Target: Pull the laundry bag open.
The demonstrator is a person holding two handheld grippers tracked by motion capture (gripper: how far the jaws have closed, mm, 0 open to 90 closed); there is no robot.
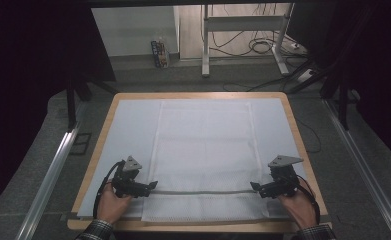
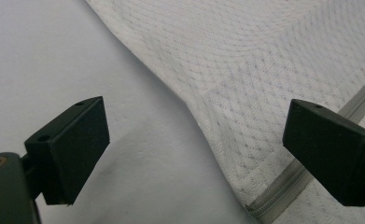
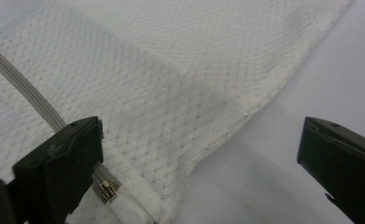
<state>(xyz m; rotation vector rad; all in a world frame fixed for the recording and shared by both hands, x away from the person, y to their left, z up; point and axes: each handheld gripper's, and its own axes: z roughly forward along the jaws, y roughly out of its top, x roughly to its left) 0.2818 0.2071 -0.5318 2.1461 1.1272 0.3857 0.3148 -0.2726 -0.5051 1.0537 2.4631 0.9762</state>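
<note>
Where both tools (image 1: 153, 186) (image 1: 254, 186) gape released: flat rectangular white mesh bag (image 1: 203, 150), grey zipper (image 1: 203, 192).

— How many grippers do you count?
— Two: a left gripper (image 1: 150, 186) and a right gripper (image 1: 255, 186), each with two black jaws and one grey three-cornered plate on top.
— Hands?
— Two, one behind each gripper.
— And on the table (image 1: 195, 95)?
— One table, one pale sheet (image 1: 128, 130) spread over it, and one white mesh bag (image 1: 203, 150) on that sheet.
— Zippers?
— One grey zipper (image 1: 203, 191) running across the bag, with one slider (image 3: 106, 190) at its end.
— Anything behind the table?
— One metal frame (image 1: 243, 30), and probably one small carton (image 1: 160, 52) on the floor, though it is too small to be sure.
</note>
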